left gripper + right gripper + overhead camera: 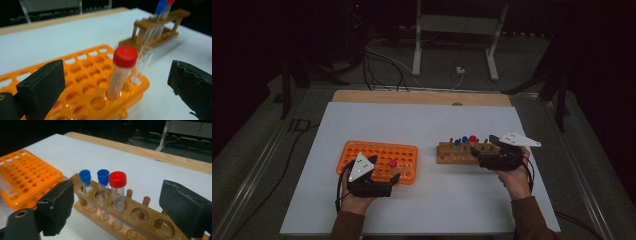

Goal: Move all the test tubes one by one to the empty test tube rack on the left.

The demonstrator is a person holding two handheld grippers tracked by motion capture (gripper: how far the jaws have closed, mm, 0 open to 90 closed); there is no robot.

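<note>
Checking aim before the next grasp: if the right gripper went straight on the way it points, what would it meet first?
Most likely the red-capped tube in the wooden rack, which stands between the open jaws of the right gripper. Depth is unclear; the rack's near edge might touch first.

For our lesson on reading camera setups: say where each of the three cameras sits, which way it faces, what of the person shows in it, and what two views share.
High view: above the person's side, facing forward and down on the white table; both hands, the left gripper and the right gripper show.
Left gripper view: rides the left gripper, facing the orange plastic tube rack; open black jaws show.
Right gripper view: rides the right gripper, facing the wooden tube rack; open black jaws show.
Shared: both gripper views show both racks.
</note>
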